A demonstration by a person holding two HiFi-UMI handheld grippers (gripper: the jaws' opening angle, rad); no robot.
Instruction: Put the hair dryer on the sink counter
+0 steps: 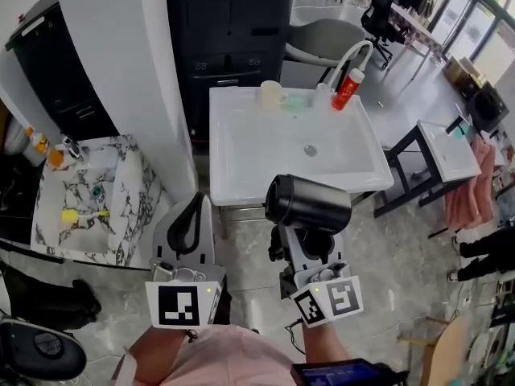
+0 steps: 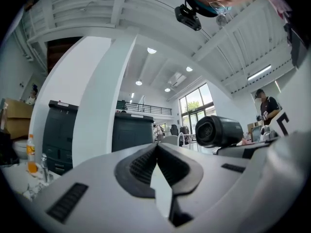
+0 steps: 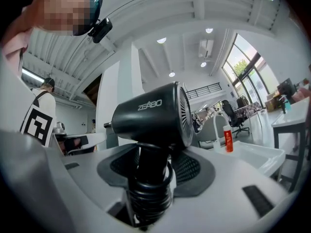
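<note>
- We grip the dryer [image 1: 308, 203] in the right gripper [image 1: 302, 246], whose jaws are clenched on its black handle.
- In the right gripper view the handle stands upright between the pads [image 3: 194, 166], with its ribbed cord collar low between the jaws and the barrel lying crosswise above them.
- The barrel's grille end faces right in that view, and the side reads "ZEABO".
- We hold the dryer in the air, resting on nothing. In the head view it hangs just in front of the near rim of the white sink [image 1: 233, 179].
- Our left gripper [image 1: 195, 203] is clamped closed and empty. Its own view shows the jaw tips touching, with nothing between them.
- It is level with the right gripper and near it, over the floor, between the white sink and a marble sink [image 1: 129, 207] at the left.
- At the back of the white sink stand a cup [image 1: 272, 95], a red bottle [image 1: 346, 88] and a curved tap [image 1: 348, 59].
- The basin holds nothing we can make out besides its drain [image 1: 310, 149].
</note>
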